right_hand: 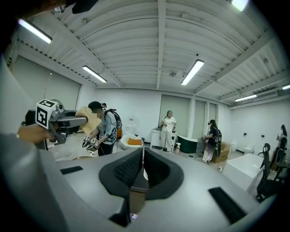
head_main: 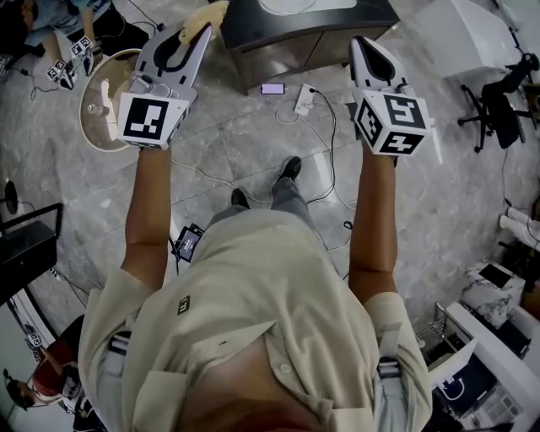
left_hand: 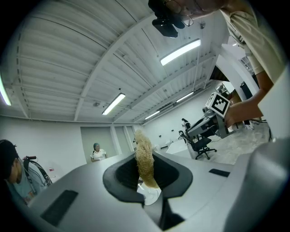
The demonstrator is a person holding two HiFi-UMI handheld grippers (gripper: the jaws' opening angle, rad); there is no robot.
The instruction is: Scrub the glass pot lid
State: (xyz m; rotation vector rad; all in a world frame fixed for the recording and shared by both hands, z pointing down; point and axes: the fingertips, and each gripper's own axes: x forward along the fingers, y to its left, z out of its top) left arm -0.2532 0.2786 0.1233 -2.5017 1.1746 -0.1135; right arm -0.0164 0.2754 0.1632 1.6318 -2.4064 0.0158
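Observation:
My left gripper (head_main: pixel 199 25) is raised at the head view's upper left and is shut on a tan scrubbing sponge (head_main: pixel 207 15). In the left gripper view the sponge (left_hand: pixel 145 158) stands upright between the pads, pinched at its lower end. My right gripper (head_main: pixel 364 46) is held up at the upper right; its jaws (right_hand: pixel 141 170) are shut with nothing between them. From the right gripper view the left gripper (right_hand: pixel 68 121) and its sponge (right_hand: pixel 89 118) show at the left. No glass pot lid is plainly in view.
A dark counter (head_main: pixel 312 34) stands ahead, past both grippers. A round beige table (head_main: pixel 94 114) is at the left. A power strip (head_main: pixel 304 99) and cables lie on the stone floor. An office chair (head_main: pixel 498 105) is at the right. Several people stand around the room.

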